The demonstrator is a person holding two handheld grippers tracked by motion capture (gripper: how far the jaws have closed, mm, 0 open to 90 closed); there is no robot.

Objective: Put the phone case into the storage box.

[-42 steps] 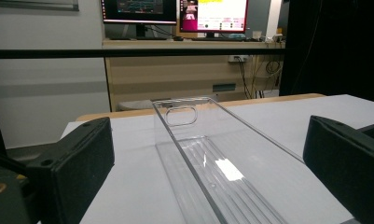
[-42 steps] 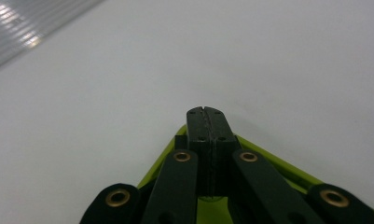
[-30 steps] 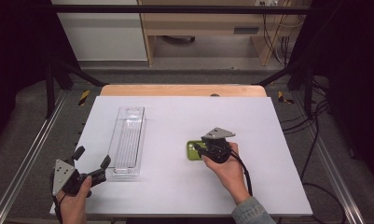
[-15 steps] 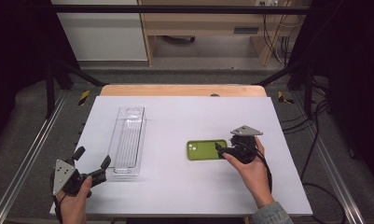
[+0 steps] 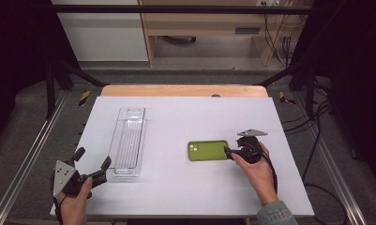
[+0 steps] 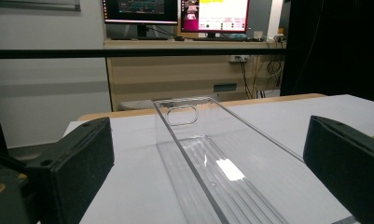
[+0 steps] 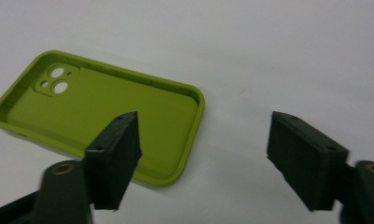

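Green case flat on table, open side up, right of clear bin. Right gripper at its right end, jaws unclenched and just narrowing, nothing between. Left gripper released near bin. Case likely light, flexible rubber; pinch one rim wall.

White table w/ clear bin & green phone case.
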